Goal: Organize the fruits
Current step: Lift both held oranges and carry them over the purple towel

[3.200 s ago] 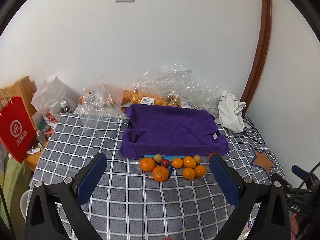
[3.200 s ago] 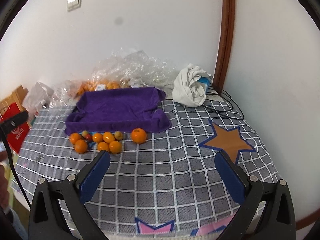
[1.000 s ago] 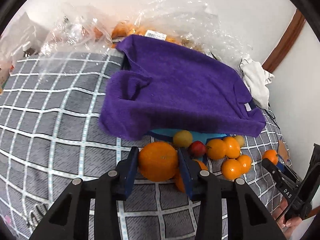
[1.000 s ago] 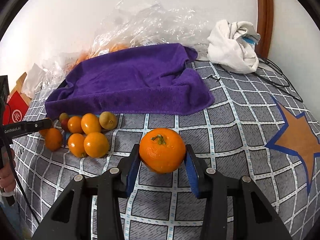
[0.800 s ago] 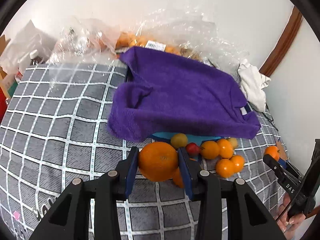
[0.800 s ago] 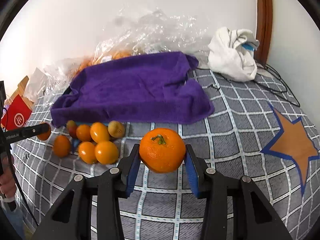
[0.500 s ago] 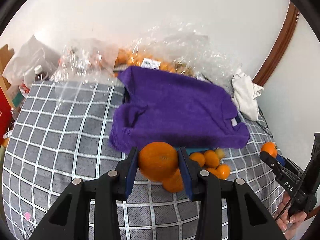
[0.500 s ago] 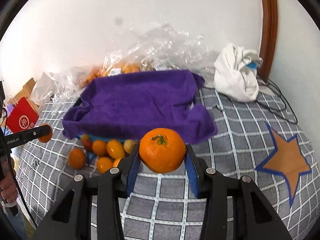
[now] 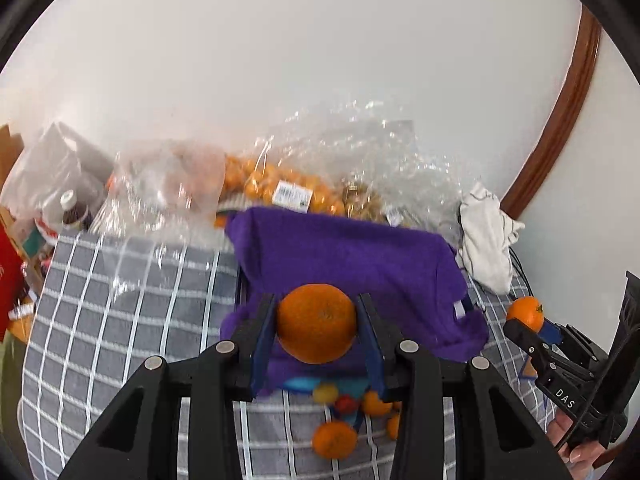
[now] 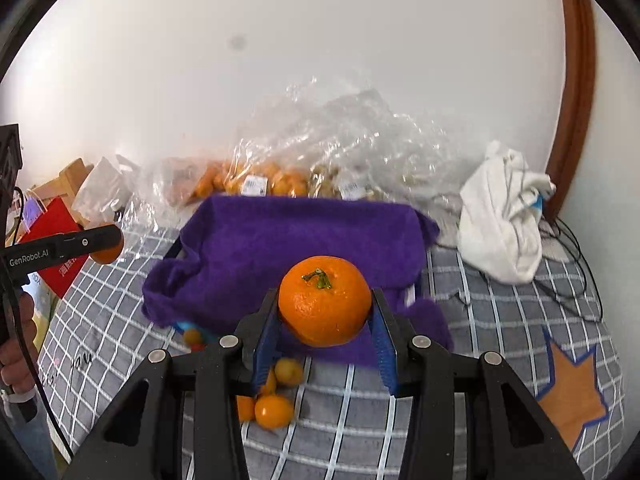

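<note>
My left tongs [image 9: 317, 330] are pinching an orange [image 9: 317, 323] between their blue pads, and the fruit hangs clear of the bed, lined up with the near edge of the purple towel [image 9: 352, 264]. My right tongs [image 10: 325, 314] are likewise pinching a second orange [image 10: 324, 301], stem uppermost, also held off the bedding and in line with the towel's near edge. Below both grips, on the grey checked bedspread [image 9: 120, 320], a cluster of loose fruit [image 10: 276, 396] lies just in front of the towel: several small oranges, a yellowish one and a red one, some partly hidden by my tongs. A blue edge [image 9: 300, 382] shows under the towel's near hem; I cannot tell what it belongs to. The towel itself is draped over something raised, its surface bare. To the right of the towel, a brown star patch [image 10: 572, 392] marks the bedspread, and a crumpled white cloth [image 10: 504, 212] sits beyond it by black cables. Behind the towel, clear plastic bags [image 10: 340, 148] hold more oranges against the white wall. Left of the towel stands a red paper bag [image 10: 56, 240].
</note>
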The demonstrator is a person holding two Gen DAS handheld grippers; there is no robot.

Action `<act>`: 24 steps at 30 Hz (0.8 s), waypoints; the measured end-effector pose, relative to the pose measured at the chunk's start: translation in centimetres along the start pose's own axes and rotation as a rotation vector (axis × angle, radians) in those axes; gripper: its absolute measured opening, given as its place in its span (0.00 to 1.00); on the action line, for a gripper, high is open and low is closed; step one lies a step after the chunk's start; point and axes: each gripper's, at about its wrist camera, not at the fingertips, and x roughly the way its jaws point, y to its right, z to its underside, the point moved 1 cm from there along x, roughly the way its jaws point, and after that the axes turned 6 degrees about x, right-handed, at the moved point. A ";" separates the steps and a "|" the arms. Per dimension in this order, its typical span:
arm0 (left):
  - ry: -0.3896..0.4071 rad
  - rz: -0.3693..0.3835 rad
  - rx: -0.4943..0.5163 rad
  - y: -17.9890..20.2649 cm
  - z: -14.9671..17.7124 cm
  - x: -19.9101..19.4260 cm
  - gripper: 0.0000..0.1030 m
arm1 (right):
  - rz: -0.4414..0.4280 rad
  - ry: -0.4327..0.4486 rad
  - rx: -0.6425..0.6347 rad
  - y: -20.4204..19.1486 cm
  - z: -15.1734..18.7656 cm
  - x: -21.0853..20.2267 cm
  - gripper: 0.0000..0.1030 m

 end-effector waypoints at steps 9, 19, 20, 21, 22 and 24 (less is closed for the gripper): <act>0.010 0.014 0.030 0.3 -4.1 4.2 0.37 | 0.028 0.027 0.018 1.4 -4.3 4.1 0.42; -0.047 0.018 0.012 0.3 -6.8 10.5 0.37 | 0.063 0.036 0.031 2.7 -6.8 9.1 0.42; -0.054 0.024 0.004 0.1 -6.9 11.1 0.37 | 0.067 0.031 0.033 2.7 -6.9 9.7 0.42; -0.059 0.032 -0.003 0.0 -7.0 11.7 0.37 | 0.067 0.027 0.033 2.8 -6.9 10.1 0.42; -0.063 0.039 -0.009 -0.1 -7.1 12.1 0.37 | 0.066 0.022 0.034 2.8 -6.8 10.5 0.42; -0.073 0.045 -0.014 -0.4 -6.9 12.9 0.37 | 0.071 0.013 0.031 2.8 -6.7 11.5 0.42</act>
